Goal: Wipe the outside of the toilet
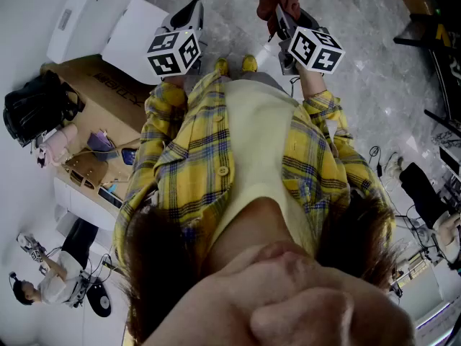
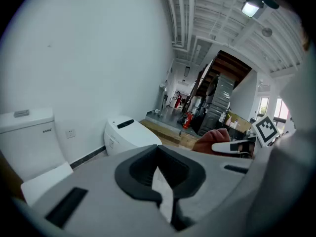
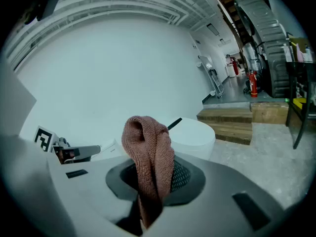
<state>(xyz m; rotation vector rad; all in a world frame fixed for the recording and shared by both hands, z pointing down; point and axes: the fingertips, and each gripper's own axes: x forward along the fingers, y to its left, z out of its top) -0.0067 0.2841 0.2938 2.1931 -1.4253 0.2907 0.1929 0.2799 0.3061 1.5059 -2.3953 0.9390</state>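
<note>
On the floor ahead, the toilet (image 3: 195, 135) stands apart from the right gripper (image 3: 148, 194), which clamps a cloth (image 3: 148, 152); left gripper (image 2: 165, 194) closed, empty.

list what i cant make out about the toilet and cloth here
- Head view: the toilet is partly behind the left tool.
- Right gripper view: the cloth covers the toilet's left side, the right tool its base.
- Same view: the cloth's lower end is sunk in the tool.
</note>
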